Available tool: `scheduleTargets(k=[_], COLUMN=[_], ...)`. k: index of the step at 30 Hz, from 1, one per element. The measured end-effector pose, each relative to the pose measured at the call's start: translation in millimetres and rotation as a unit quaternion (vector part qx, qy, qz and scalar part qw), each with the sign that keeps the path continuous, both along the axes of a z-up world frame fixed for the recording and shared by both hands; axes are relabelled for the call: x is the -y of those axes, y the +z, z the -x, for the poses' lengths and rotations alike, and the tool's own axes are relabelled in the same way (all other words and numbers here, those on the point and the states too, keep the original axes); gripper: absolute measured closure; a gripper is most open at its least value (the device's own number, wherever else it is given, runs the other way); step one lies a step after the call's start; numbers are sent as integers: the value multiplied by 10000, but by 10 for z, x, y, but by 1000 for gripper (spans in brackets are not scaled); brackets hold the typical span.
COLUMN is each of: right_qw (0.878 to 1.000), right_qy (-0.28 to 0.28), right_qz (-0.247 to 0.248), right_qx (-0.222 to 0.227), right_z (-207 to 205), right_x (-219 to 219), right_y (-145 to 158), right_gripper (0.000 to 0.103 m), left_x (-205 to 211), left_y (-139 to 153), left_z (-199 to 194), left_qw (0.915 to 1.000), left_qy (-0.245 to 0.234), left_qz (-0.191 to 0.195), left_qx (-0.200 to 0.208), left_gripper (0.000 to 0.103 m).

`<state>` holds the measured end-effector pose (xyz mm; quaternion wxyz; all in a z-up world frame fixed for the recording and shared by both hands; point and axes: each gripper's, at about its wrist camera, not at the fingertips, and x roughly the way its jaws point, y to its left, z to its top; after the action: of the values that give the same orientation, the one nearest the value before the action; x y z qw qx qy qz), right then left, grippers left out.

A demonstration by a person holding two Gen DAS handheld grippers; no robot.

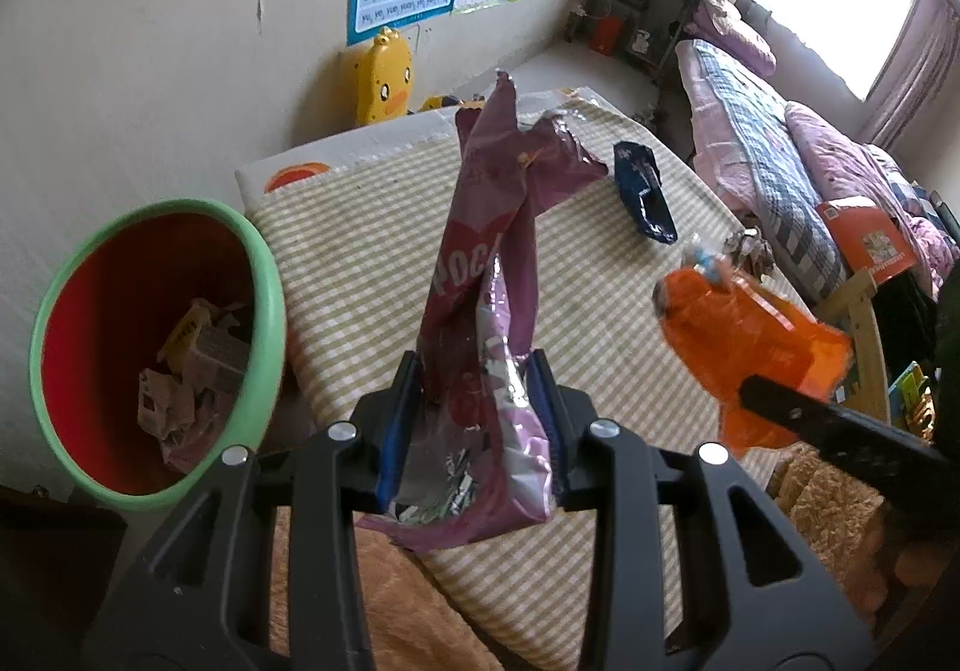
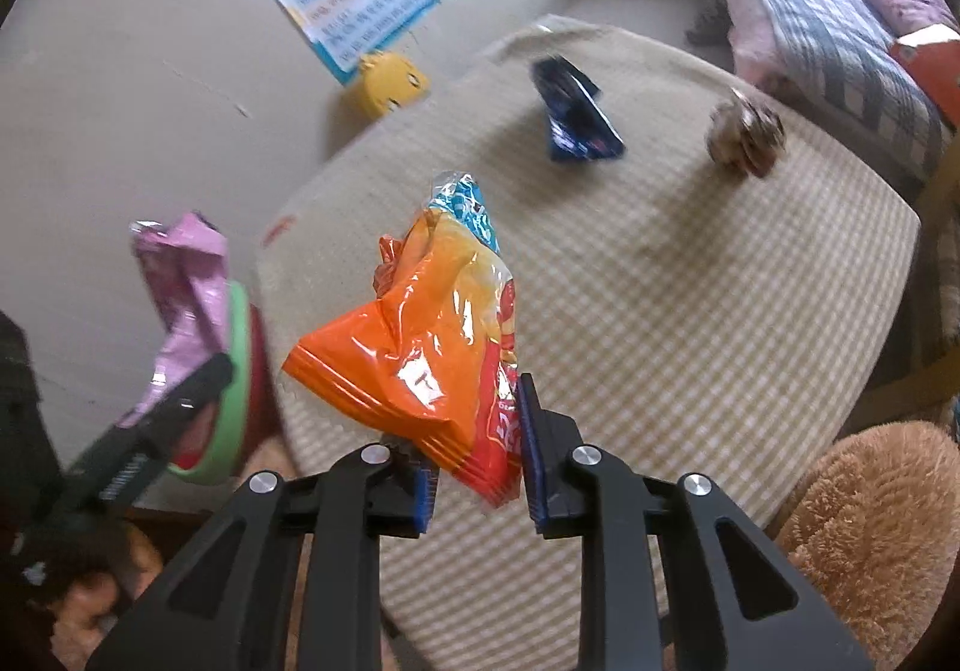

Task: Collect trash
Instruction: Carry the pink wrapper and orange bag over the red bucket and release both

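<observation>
Below me I see the table with the checked cloth (image 1: 372, 227), and at its left edge stands the green bin (image 1: 264, 275) with a red inside and paper scraps at its bottom. My left gripper (image 1: 474, 419) is clamped on the long purple snack bag (image 1: 480, 227), which stands up above the cloth just beside the bin. My right gripper (image 2: 477, 449) has the orange wrapper (image 2: 432, 341) between its pads and lifted off the cloth, while the dark blue wrapper (image 2: 573, 113) and a small brown crumpled piece (image 2: 747, 137) lie farther back on the table.
</observation>
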<state>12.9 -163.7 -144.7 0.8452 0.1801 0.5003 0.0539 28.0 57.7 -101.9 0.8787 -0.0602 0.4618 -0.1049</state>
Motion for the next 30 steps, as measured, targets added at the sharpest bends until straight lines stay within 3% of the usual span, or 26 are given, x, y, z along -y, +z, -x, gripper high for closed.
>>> scheduleTargets(k=[14, 30], right_qw=[9953, 9858], right_qy=[627, 1523], right_qz=[361, 443], right_qx=[649, 545], right_z=[-77, -328], right_x=[-646, -1585], right_y=[543, 494], right_gripper=[82, 82], left_x=[-641, -1564], left_y=[51, -253], left_z=[-15, 28], left_qw=[9971, 9870], left_qy=[734, 1594], left_qz=[-80, -202], left_qx=[187, -105], left_gripper=[69, 69])
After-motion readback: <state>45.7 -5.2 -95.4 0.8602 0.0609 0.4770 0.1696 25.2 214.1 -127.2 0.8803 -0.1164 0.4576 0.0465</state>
